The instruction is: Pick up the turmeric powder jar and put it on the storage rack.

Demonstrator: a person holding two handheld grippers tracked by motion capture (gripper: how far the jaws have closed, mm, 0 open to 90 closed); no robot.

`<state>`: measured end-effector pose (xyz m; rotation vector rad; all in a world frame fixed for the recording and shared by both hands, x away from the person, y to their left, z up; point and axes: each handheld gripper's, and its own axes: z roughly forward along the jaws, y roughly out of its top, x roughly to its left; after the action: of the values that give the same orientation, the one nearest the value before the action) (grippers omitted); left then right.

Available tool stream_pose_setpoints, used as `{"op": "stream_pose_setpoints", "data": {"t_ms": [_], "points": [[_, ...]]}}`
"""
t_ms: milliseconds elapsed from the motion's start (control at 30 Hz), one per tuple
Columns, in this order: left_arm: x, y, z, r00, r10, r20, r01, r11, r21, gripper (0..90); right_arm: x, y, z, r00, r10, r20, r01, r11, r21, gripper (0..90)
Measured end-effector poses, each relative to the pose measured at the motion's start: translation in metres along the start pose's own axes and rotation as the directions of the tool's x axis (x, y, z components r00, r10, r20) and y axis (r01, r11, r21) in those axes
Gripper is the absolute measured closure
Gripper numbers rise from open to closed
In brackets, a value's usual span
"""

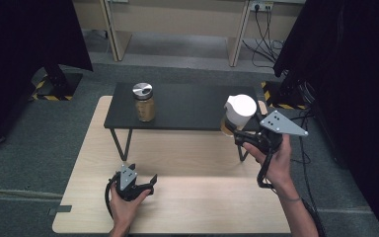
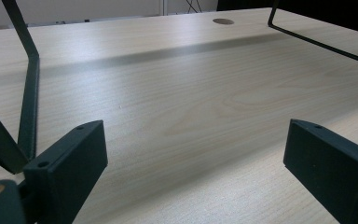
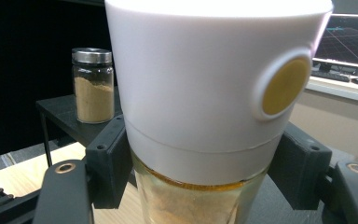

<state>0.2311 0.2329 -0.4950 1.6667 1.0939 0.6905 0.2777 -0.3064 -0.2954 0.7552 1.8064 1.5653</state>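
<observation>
High view: we see the right gripper up at the right end of the black shelf, its jaws pinching a jar w/ a big white cap. Jar is off the surface, held just at the shelf's right front corner, amber contents showing under the cap. A second jar w/ a silver lid stands upright on the shelf's left part, well apart from the held one. Left gripper sits low over the wooden table, near its front edge, in front of the shelf's left leg; jaws spread, nothing between them. The shelf stands on thin metal legs on the table.

Left gripper view: we look along both black jaws, wide apart, w/ bare table between them. A shelf leg rises at left, another leg bends across top right. Small round hole in the tabletop far back.

Right gripper view: the white-capped jar is very close, clamped at the glass just below the cap, one jaw on each side. Cap has a round tan spot on its side. Silver-lid jar stands on the shelf behind, at left, w/ tan powder inside.
</observation>
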Motion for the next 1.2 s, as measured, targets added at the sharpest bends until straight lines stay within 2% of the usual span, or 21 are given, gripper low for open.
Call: {"op": "stream_pose_setpoints", "data": {"t_ms": [200,333,467,500,600,900,1200], "points": [[0.000,0.000,0.000,1.0000,0.000,-0.001,0.000,1.0000,0.001,5.3,-0.004,0.009,0.005,0.9999,0.014,0.010,-0.014,1.000,0.019,30.6],[-0.001,-0.001,0.000,1.0000,-0.002,-0.003,0.002,1.0000,-0.002,5.3,-0.007,0.019,0.015,0.9986,0.041,0.032,-0.043,0.998,0.043,30.6],[-0.001,-0.001,0.000,1.0000,0.001,-0.004,-0.001,1.0000,-0.003,5.3,-0.009,0.025,0.022,0.9974,0.050,0.052,-0.053,0.997,0.064,30.6],[-0.001,-0.001,-0.001,1.0000,0.000,-0.004,0.000,1.0000,-0.004,5.3,-0.010,0.029,0.029,0.9954,0.065,0.071,-0.071,0.994,0.088,30.6],[-0.001,-0.001,-0.001,1.0000,-0.002,-0.004,0.002,1.0000,-0.005,5.3,-0.011,0.034,0.039,0.9914,0.084,0.100,-0.095,0.989,0.114,30.6],[0.000,-0.001,-0.001,1.0000,-0.004,-0.003,0.004,1.0000,-0.007,5.3,-0.017,0.031,0.071,0.9840,0.103,0.145,-0.126,0.979,0.163,30.6],[-0.001,-0.001,-0.001,1.0000,-0.003,-0.006,0.003,1.0000,-0.007,5.3,-0.015,0.024,0.089,0.9803,0.087,0.178,-0.118,0.978,0.173,30.6]]}}
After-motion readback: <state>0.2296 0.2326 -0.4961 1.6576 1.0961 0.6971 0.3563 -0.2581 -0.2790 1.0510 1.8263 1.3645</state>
